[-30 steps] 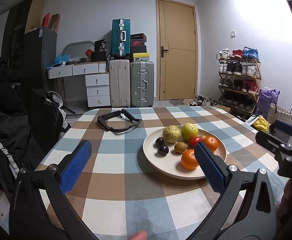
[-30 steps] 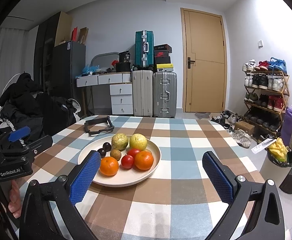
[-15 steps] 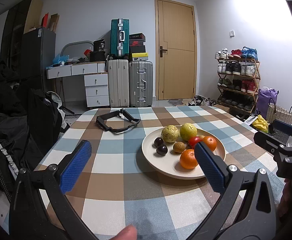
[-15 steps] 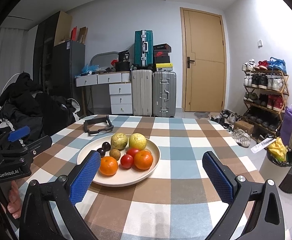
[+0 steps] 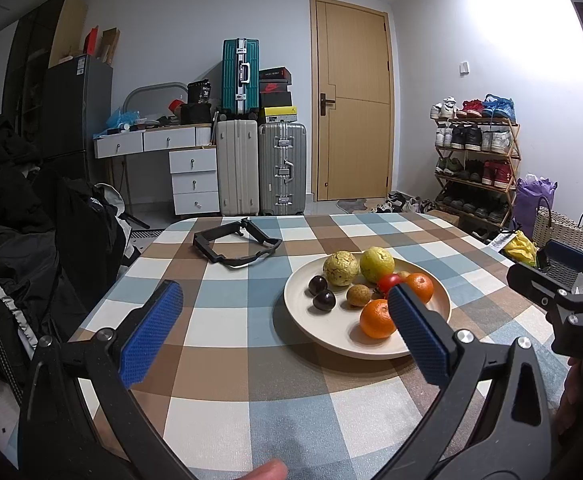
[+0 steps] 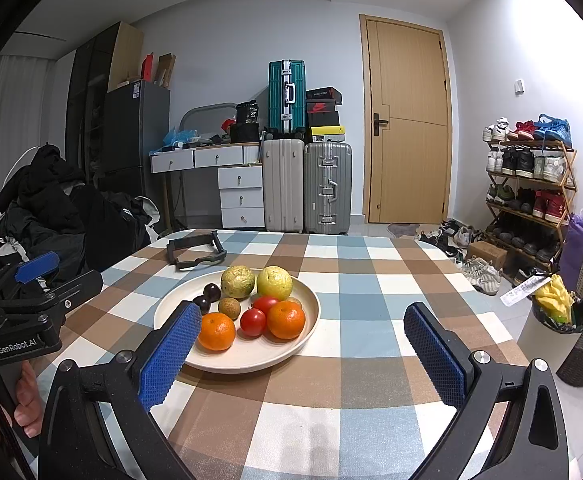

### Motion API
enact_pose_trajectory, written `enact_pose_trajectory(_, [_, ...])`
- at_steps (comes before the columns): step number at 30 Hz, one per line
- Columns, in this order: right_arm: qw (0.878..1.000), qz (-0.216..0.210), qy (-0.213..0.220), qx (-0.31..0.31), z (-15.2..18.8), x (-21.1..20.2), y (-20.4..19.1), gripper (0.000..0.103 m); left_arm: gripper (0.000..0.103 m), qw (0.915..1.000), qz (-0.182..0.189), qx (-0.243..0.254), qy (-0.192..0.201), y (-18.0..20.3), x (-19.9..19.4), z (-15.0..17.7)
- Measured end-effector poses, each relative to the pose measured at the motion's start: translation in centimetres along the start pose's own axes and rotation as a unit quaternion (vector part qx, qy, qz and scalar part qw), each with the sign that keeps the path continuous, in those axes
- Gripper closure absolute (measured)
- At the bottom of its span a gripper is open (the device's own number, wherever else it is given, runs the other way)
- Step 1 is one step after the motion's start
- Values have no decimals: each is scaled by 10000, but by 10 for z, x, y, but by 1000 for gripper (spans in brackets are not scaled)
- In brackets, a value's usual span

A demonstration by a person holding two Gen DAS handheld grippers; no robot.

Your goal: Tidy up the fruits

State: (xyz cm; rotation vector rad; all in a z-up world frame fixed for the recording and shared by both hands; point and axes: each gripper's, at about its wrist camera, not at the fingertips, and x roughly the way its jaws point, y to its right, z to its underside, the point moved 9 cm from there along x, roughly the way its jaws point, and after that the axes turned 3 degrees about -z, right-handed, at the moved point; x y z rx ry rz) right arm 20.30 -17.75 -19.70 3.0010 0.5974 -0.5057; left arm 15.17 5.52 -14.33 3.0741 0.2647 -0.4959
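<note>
Left wrist view: left gripper (image 5: 285, 322) held above the checked tablecloth (image 5: 231, 364), blue-padded fingers spread wide apart, nothing between them. Cream plate (image 5: 331, 334) resting on the cloth ahead and to the right, partly behind the right-hand finger. On the plate: two oranges (image 5: 376, 318), two red tomatoes (image 5: 388, 282), two greenish-yellow round fruits (image 5: 376, 259), one small brown fruit (image 5: 358, 293), two dark plums (image 5: 324, 300). Black strap frame (image 5: 237, 245) lying beyond the plate, toward the far table edge. Right gripper (image 5: 563, 276) at the frame's right edge, finger state impossible to tell from here.

Right wrist view: right gripper (image 6: 303, 350) low over the cloth, fingers wide apart, empty. Plate (image 6: 259, 354) just ahead and left of centre, near rim behind the left-hand finger; fruit clustered together on it. Suitcases (image 6: 305, 184) and a shoe rack (image 6: 531, 188) against the far walls.
</note>
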Motion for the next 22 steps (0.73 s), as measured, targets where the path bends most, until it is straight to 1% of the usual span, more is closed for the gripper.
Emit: enact_pose_trajectory(22, [10000, -4, -16, 0, 0, 1, 0, 0, 1, 10000, 33, -1, -6, 1, -2, 1])
